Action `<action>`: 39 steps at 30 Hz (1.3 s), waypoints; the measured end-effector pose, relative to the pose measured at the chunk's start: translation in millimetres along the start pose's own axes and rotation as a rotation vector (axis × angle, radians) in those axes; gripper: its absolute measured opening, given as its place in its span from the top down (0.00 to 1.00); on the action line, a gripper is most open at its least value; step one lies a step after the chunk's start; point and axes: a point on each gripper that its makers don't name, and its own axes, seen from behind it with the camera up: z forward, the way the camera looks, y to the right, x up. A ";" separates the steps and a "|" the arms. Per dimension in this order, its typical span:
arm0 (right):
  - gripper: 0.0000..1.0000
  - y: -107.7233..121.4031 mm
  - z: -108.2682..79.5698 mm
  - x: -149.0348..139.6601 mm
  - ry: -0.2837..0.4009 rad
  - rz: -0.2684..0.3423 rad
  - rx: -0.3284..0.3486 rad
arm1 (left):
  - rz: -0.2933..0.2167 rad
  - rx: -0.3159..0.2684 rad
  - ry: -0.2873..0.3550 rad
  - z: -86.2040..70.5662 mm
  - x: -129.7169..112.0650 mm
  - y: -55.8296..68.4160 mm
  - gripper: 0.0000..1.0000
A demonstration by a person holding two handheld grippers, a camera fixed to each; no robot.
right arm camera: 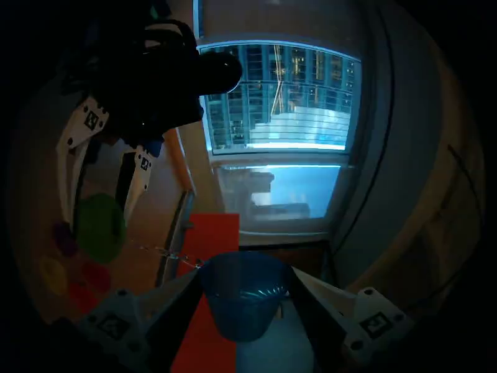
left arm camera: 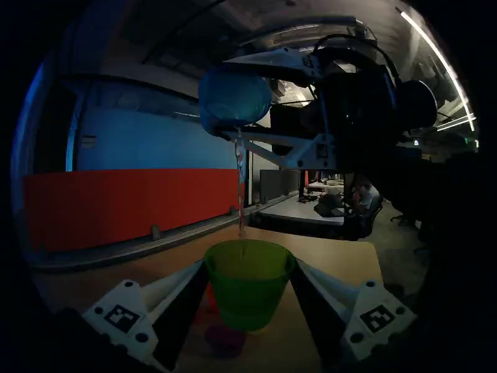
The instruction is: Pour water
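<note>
The jaws of the left gripper are clamped on the upright green cup over the table, and those of the right gripper on the tipped blue cup above it, a thin water stream falling between. It lands near the far rim, so I judge a small drift could spill it onto the table. No writing is legible, only square markers.

Dim open-plan office, desks, ceiling strip lights, high-rise window

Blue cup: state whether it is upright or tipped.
Tipped. The blue cup lies sideways in the right gripper, and a thin stream of water falls from its rim into the green cup held below.
</note>
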 end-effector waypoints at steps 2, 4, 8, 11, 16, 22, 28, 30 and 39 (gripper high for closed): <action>0.08 0.6 0.4 0.9 0.001 -0.009 -0.001 | 0.000 0.000 0.000 0.5 -0.3 0.3 0.13; 0.08 1.2 0.7 1.7 0.001 -0.019 -0.002 | 0.000 0.000 0.000 0.9 -0.7 0.4 0.12; 0.08 1.3 0.7 3.0 0.002 -0.043 -0.003 | -0.002 0.001 0.001 1.6 -1.9 -0.2 0.12; 0.08 0.5 0.8 4.5 0.002 -0.061 -0.002 | -0.004 0.002 0.001 1.9 -2.6 -0.9 0.13; 0.08 0.4 1.3 8.1 0.003 -0.088 -0.004 | -0.006 0.003 0.001 2.5 -3.4 -2.2 0.13; 0.08 0.9 2.5 11.8 0.005 -0.128 -0.003 | -0.008 0.005 0.002 3.0 -4.0 -3.3 0.13; 0.08 1.1 4.1 14.1 0.005 -0.163 -0.002 | -0.009 0.007 0.002 2.9 -4.6 -4.5 0.12; 0.08 1.0 4.4 15.1 0.005 -0.173 -0.002 | -0.009 0.008 0.003 2.9 -4.3 -5.0 0.13; 0.08 -1.4 6.2 16.1 0.009 -0.170 0.004 | -0.010 0.009 0.004 2.9 -3.4 -5.9 0.13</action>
